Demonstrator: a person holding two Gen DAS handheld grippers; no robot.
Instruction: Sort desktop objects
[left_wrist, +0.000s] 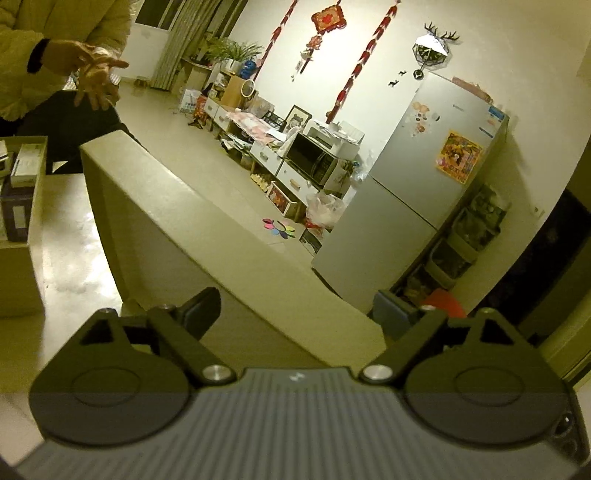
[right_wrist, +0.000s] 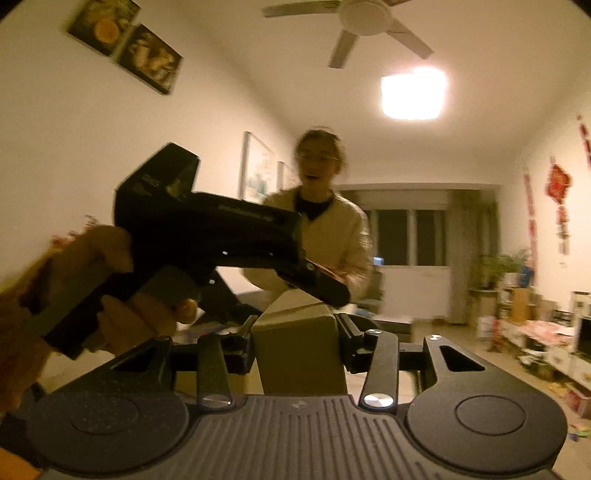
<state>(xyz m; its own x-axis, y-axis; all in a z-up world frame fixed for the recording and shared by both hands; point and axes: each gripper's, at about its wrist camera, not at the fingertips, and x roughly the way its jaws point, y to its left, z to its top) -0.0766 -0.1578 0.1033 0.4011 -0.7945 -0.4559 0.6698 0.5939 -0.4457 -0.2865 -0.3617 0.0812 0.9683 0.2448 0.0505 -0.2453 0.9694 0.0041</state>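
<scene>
Beige box; black fingers; silver fridge; red wall hangings; cream jacket.

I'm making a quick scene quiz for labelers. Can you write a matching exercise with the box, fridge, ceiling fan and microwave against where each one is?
Things:
1. box
2. fridge
3. ceiling fan
4. microwave

Places:
a. overhead, beside the lit ceiling lamp
b. on the low white cabinet by the wall
c. between the fingers of the right gripper
d. standing on the floor against the wall, stickers on its door

Pairs: 1-c, 2-d, 3-a, 4-b
</scene>
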